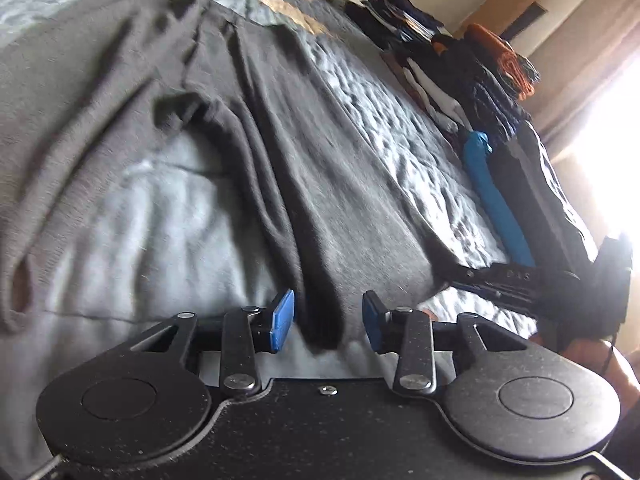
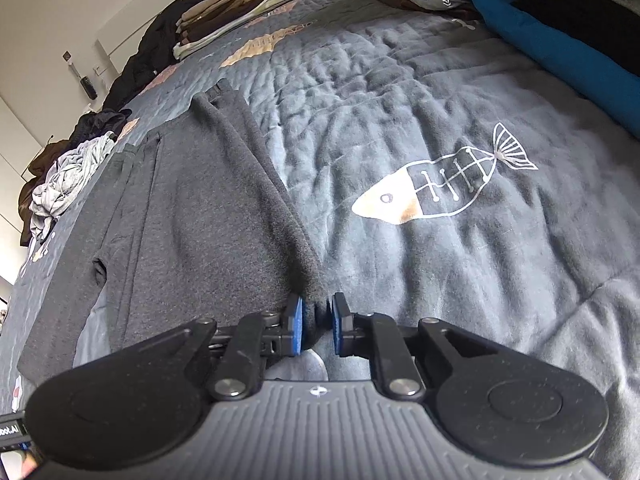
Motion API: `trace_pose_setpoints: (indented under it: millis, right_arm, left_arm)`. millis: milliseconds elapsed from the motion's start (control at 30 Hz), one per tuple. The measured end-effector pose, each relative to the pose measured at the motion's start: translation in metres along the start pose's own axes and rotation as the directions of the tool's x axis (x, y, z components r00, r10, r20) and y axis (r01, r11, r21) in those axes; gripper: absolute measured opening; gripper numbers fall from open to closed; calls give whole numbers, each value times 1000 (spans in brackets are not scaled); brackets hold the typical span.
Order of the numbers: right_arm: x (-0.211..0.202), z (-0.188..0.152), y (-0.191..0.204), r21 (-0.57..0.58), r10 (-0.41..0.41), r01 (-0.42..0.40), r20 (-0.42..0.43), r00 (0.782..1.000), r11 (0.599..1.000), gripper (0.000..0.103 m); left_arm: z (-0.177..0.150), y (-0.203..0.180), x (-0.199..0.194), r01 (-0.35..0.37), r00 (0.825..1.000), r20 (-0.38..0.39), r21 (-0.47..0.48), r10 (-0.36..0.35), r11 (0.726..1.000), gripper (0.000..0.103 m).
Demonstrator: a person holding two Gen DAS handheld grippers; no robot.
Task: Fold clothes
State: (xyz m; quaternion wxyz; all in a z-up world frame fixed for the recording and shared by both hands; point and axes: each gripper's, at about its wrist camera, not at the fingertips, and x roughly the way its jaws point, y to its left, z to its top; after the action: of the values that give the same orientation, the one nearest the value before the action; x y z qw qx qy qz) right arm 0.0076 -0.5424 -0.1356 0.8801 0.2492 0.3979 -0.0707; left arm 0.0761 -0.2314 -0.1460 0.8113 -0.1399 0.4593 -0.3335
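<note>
On the bed [image 2: 460, 92], which is covered by a dark grey quilted bedspread printed with a fish skeleton [image 2: 444, 182], lies a dark grey knitted garment [image 2: 192, 208], spread mostly flat and left of the fish print in the right wrist view. Its right edge is gathered into a thick rolled fold [image 2: 260, 184] that runs from the far end of the garment straight down to the right gripper [image 2: 318, 320]. That gripper's blue pads sit close on either side of the near end of the fold, narrowly parted with the cloth between them; whether the pads press the cloth cannot be told.

Seen from the left wrist, the same garment [image 1: 132, 92] is somewhat blurred, with long creases running away from the camera. The left gripper [image 1: 328, 322] has its blue-padded jaws clearly spread; a dark ridge of the garment's fabric [image 1: 320, 280] lies in the gap between them, and neither pad touches it.

Beyond the garment, along the far edge of the bed, stand stacks of folded clothes [image 1: 468, 76], with a bright blue folded piece [image 1: 496, 196] lying beside them nearer the gripper. In the right wrist view another pile of folded brown and tan clothes [image 2: 244, 8] rests by the wall, and a crumpled light grey piece [image 2: 68, 176] lies at the bed's left edge, well apart from the garment's fold.
</note>
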Motion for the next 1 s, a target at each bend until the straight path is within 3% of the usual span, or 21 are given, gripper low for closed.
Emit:
trace_pose_setpoints:
  millis: [167, 300, 367, 400, 467, 500, 633, 767, 867, 1000]
  right_arm:
    - [-1, -1, 4, -19, -8, 8, -9, 1000, 1000, 42]
    - [5, -3, 9, -36, -7, 7, -22, 1000, 999, 49]
    - [8, -4, 10, -42, -13, 11, -27, 1000, 999, 50]
    - [9, -5, 9, -45, -11, 10, -23, 1000, 999, 50]
    - [9, -6, 9, -51, -8, 7, -11, 1000, 999, 49]
    - [10, -7, 9, -53, -6, 6, -5, 1000, 999, 48]
    - [8, -7, 6, -42, 22, -22, 12, 1000, 999, 13]
    - [-3, -3, 3, -12, 55, -55, 66, 996, 998, 9]
    - [-17, 5, -1, 7, 79, -80, 115, 990, 997, 9]
    - [-25, 12, -1, -24, 73, -70, 117, 990, 997, 9]
  left_arm:
    - [0, 7, 19, -3, 1000, -3, -27, 3, 1000, 44]
    - [2, 4, 27, 16, 1000, 6, -21, -16, 1000, 46]
    - [1, 1, 28, 41, 999, 0, -15, -41, 999, 43]
    - [0, -1, 29, 51, 999, -7, -5, -51, 999, 35]
    - [-1, -4, 31, 68, 998, -20, 2, -67, 998, 19]
    - [-2, -3, 33, 71, 997, -25, -6, -71, 997, 17]
    - [-2, 8, 38, 104, 993, -42, -114, -110, 988, 8]
    - [0, 6, 27, 206, 978, -3, -195, -210, 959, 7]
    - [-1, 0, 21, 229, 972, 2, -203, -234, 952, 7]
    - [-17, 6, 44, 111, 984, -112, -227, -139, 968, 11]
